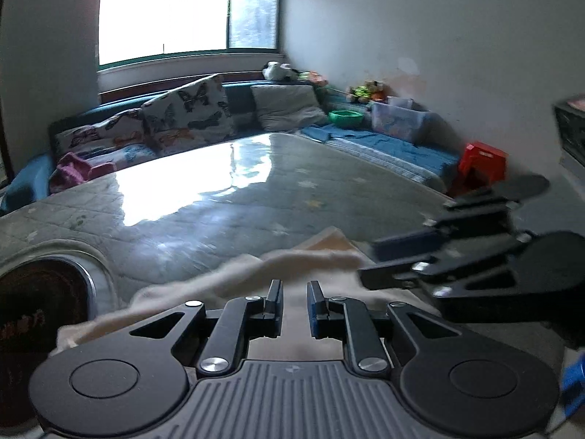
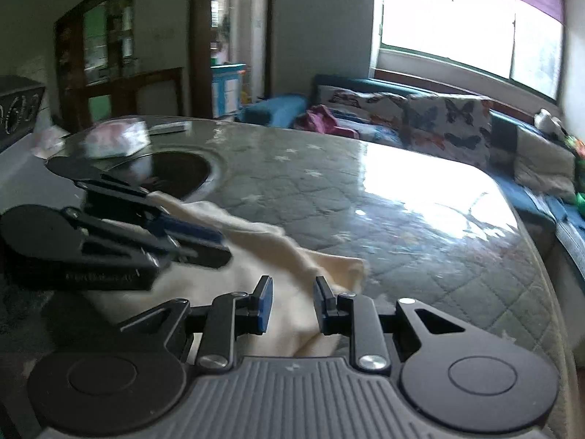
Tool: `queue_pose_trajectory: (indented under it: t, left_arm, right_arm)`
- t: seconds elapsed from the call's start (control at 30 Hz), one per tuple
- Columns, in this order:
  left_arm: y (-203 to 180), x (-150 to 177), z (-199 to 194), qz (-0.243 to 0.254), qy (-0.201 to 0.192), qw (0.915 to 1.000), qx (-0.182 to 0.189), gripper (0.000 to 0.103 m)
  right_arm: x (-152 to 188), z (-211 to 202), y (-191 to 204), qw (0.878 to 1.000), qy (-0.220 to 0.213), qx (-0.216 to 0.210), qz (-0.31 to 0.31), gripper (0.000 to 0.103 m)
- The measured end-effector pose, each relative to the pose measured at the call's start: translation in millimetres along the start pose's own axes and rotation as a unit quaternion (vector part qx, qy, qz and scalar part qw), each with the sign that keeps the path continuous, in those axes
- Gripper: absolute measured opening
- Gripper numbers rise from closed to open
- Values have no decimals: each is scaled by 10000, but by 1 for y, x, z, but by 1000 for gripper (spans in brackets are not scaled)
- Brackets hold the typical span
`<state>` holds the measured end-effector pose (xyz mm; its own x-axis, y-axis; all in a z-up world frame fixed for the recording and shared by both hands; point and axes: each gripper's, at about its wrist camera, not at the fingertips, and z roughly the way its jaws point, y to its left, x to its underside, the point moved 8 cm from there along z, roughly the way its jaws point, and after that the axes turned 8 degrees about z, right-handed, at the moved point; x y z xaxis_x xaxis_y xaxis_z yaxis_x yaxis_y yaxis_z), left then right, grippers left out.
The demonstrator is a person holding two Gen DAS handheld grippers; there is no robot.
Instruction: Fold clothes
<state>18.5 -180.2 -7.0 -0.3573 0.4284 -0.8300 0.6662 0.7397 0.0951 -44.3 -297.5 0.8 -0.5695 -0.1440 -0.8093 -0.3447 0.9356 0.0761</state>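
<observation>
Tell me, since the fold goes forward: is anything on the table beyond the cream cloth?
Nothing visible: the table beyond the cloth lies bare. The dark round inset sits to the cloth's left, not ahead.

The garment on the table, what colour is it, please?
Cream garment, clearest in the right wrist view.

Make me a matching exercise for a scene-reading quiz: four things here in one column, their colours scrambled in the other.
Things:
1. garment
2. bowl
3. stool
4. pillow

Colours:
A. red
B. butterfly print
C. cream
D. green

Pairs: 1-C, 2-D, 3-A, 4-B
</observation>
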Motion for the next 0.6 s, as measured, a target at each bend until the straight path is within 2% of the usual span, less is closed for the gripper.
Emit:
queue_pose_trajectory:
  t: [0.13,0.27,0.43,0.6]
  left_arm:
    - [-20,11,-3,148,42,9998,99,17]
    - [-23,22,2,142,174,9997,35,17]
    - [-23,22,1,72,162,9998,2,16]
    - [-28,26,-2,-24,141,9999,-23,16]
  right_arm:
    - [21,-2,9,9990,164,206,-372,22]
    - [35,-11,9,9983,210,331,-428,23]
    - [27,-27,11,9985,-7,398,-374,23]
    - [19,-16,14,9996,-75,172,-190,23]
